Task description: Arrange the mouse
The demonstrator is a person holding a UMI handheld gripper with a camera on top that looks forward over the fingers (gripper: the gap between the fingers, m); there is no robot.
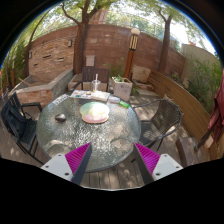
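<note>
Both fingers point(80, 161) of the gripper point(113, 162) stand spread apart, pink pads facing inward, nothing between them. Just ahead lies one round glass table point(65, 135); on it, beyond the fingers, a round mat point(95, 113) and one small dark mouse point(61, 117). Two dark chairs point(17, 118) flank it. A brick wall point(100, 48) stands behind.

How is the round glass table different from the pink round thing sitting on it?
The glass table is much bigger; the pink round thing covers only a small part near its middle. The table is see-through grey with a dark rim, while the pink thing is solid and pale. The table holds things up; the pink thing just lies flat on top. Both are round. The tongs are open, hovering in front of the table.
</note>
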